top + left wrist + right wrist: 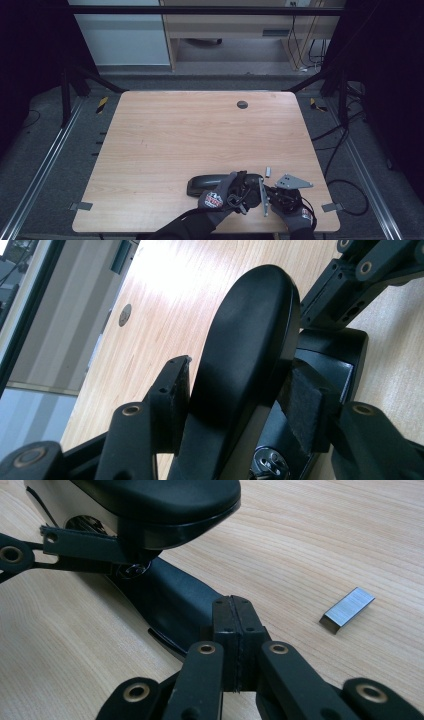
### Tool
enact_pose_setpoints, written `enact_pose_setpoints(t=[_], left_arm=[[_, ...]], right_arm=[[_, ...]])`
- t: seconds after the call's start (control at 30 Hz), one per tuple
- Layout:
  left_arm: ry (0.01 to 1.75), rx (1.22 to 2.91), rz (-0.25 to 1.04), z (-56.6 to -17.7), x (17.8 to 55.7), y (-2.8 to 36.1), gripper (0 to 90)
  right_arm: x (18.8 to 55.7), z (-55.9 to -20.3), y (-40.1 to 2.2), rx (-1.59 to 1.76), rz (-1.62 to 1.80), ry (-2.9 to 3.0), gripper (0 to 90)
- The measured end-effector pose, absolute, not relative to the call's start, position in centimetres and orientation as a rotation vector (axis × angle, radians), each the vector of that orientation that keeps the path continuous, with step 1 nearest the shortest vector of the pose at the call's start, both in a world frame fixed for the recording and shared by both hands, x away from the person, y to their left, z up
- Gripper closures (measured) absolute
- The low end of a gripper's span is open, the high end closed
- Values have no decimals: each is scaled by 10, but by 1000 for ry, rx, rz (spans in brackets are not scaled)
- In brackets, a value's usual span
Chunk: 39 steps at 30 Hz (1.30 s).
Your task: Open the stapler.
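High view: wooden table, a round dark cable hole near its far edge. A black stapler lies near the front edge, right of centre. Two gloved hands come in from the bottom. The left hand holds the left gripper against the stapler's right end. The right hand holds the right gripper just beside it, a grey three-cornered plate on top. A small grey strip of staples lies on the wood just beyond the grippers, apart from the stapler.

Left gripper view: the stapler's top arm is lifted, standing up between the left gripper's jaws. Jaws at a middling width; both pads look to be against the arm's sides. The stapler's base lies flat on the wood behind. The other gripper's black linkage shows at upper right.

Right gripper view: right gripper jaws pressed fully together, nothing between them, the tips at the stapler base. The raised top arm hangs above, at upper left. The staple strip lies on bare wood to the right, well clear of the jaws.
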<state>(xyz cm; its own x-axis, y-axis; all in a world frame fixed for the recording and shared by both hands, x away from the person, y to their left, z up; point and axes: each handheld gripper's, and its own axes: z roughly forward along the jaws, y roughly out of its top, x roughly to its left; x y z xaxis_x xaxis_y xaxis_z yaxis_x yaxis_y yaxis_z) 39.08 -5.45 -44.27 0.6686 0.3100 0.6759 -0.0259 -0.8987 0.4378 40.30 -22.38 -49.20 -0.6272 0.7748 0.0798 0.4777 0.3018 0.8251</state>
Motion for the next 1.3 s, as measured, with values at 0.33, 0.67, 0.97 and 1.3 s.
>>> enact_pose_setpoints(t=[0.33,0.67,0.97,1.3], left_arm=[[226,2475,1115,-443,391,-55,477],[221,2476,1132,-443,390,-56,483],[228,2465,1132,-445,389,-56,486],[222,2475,1146,-444,389,-57,488]], right_arm=[[404,-493,-223,1126,1239,2247,900],[406,-494,-222,1126,1242,2253,900],[408,-496,-219,1123,1232,2277,900],[410,-498,-215,1122,1224,2299,900]])
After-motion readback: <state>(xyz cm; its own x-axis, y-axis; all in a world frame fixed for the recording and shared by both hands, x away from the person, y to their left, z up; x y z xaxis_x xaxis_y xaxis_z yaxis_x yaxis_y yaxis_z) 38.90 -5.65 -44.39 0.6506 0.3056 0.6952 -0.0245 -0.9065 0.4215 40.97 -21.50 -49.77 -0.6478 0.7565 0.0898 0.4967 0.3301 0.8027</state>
